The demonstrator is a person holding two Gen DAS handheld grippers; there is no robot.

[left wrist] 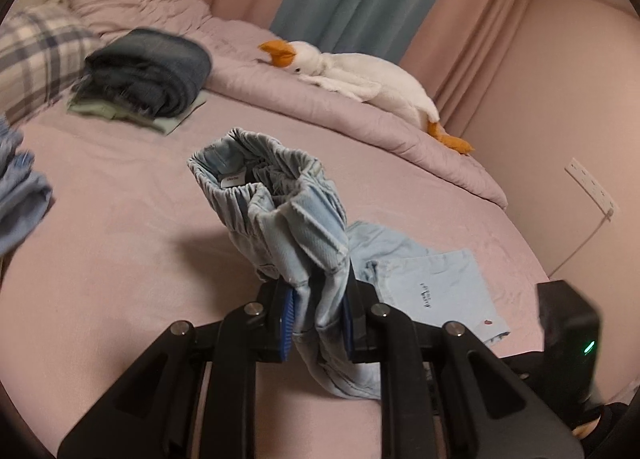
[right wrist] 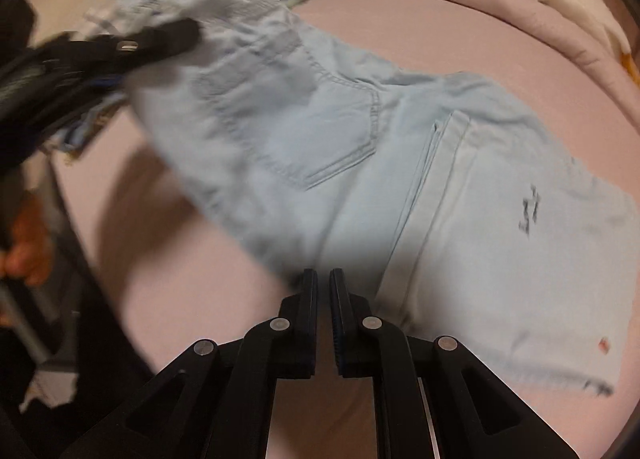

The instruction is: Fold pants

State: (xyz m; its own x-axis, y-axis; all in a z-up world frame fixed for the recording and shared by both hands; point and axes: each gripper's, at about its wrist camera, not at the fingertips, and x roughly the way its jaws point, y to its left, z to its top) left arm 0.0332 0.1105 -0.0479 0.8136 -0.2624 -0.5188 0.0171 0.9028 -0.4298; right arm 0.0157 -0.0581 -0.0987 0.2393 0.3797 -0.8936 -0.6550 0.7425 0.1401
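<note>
Light blue jeans (right wrist: 360, 147) lie stretched across the pink bed (right wrist: 440, 19), back pocket up. My left gripper (left wrist: 318, 311) is shut on the bunched waist end (left wrist: 264, 195) and holds it up off the sheet; the legs (left wrist: 432, 283) trail down onto the bed behind it. In the right wrist view the left gripper (right wrist: 120, 47) shows blurred at the upper left, on that same waist end. My right gripper (right wrist: 323, 287) points down at the near edge of the jeans, its jaws almost together with nothing seen between them.
A stack of folded dark jeans (left wrist: 148, 71) on a green garment sits at the back left, beside a plaid pillow (left wrist: 36, 51). A white goose plush (left wrist: 360, 75) lies along the rolled duvet. More blue clothing (left wrist: 20, 199) hangs at the left edge.
</note>
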